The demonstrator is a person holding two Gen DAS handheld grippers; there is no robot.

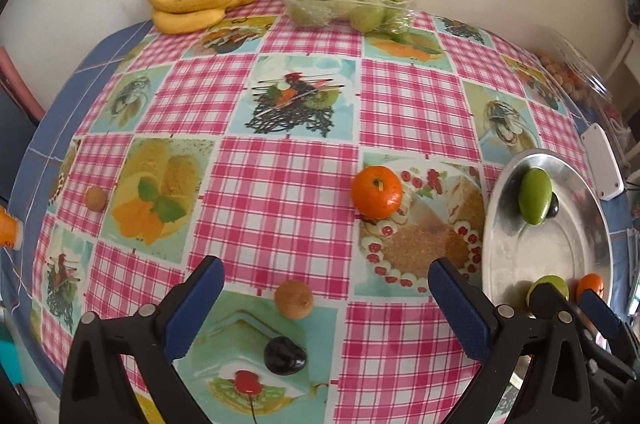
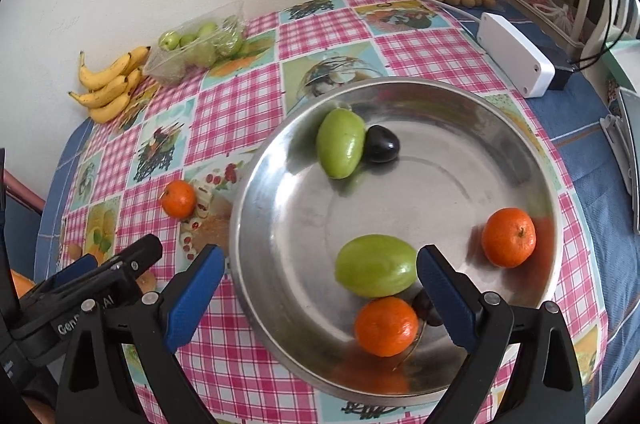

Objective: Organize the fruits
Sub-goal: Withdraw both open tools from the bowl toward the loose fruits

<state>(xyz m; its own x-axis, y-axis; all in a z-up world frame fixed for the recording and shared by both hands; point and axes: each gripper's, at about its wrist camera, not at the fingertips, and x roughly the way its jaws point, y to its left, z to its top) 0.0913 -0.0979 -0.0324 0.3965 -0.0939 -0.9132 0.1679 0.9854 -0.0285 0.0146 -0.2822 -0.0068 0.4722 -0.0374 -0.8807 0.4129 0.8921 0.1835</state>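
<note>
Left wrist view first: left gripper [image 1: 324,308] fingers spread wide, nothing held, hovering over the surface [image 1: 288,184] w/ a small brown fruit [image 1: 293,299] sitting right btwn the blue pads and a dark cherry [image 1: 285,355] just nearer the camera, also btwn them. Fwd and a bit right lies a loose tangerine [image 1: 377,191], close to the rim of the steel tray [image 1: 500,244] but not in it. Another small brown fruit [image 1: 96,199] sits well off to the left. So the left hand looks nearest to all the loose pieces; the brown fruit is roundish, no real long axis to worry abt, tray lies to the right. Right gripper [image 2: 320,292] is also wide open and empty, poised over the tray's near side, w/ a green fruit [image 2: 375,265] btwn the fingertips, long axis running across the gap. Tray contents: that green fruit, a 2nd green one [image 2: 341,143] touching a dark plum-like fruit [image 2: 382,144] at the far side, 2 tangerines [image 2: 386,326] near the front and right, plus smth dark partly hidden behind the right finger. Further back by the wall: bananas [image 1: 196,0] and a clear punnet [image 1: 344,4] of green fruits.
</note>
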